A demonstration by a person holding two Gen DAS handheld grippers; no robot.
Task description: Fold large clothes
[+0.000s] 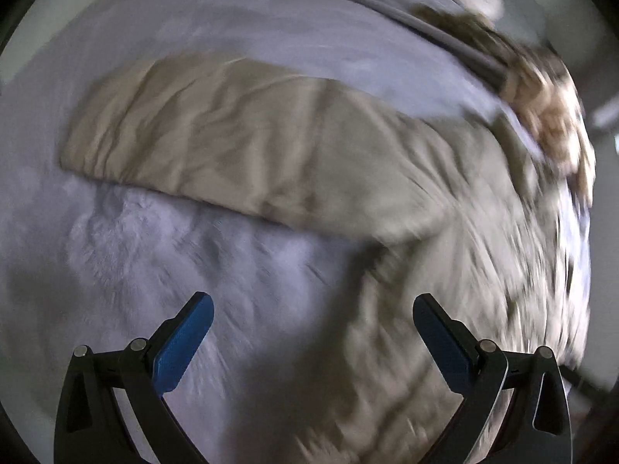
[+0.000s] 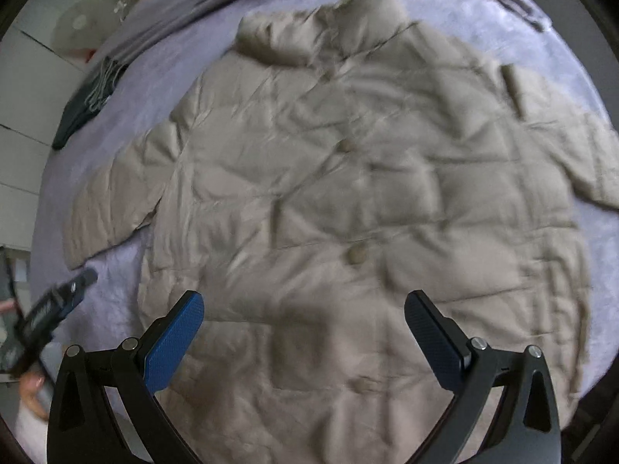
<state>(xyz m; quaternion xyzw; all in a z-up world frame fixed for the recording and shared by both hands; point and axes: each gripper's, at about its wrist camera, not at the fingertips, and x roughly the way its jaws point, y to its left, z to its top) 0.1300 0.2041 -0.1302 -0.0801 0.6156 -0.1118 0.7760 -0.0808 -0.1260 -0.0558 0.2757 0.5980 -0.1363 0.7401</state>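
While jacket lies flat | bedspread beneath | both grippers agape, empty

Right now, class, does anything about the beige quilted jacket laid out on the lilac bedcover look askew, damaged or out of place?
Nothing stands out. The beige quilted jacket lies flat, front up, on the lilac bedcover, sleeves spread and unfolded. Both the left gripper and right gripper hover open above it, holding nothing.
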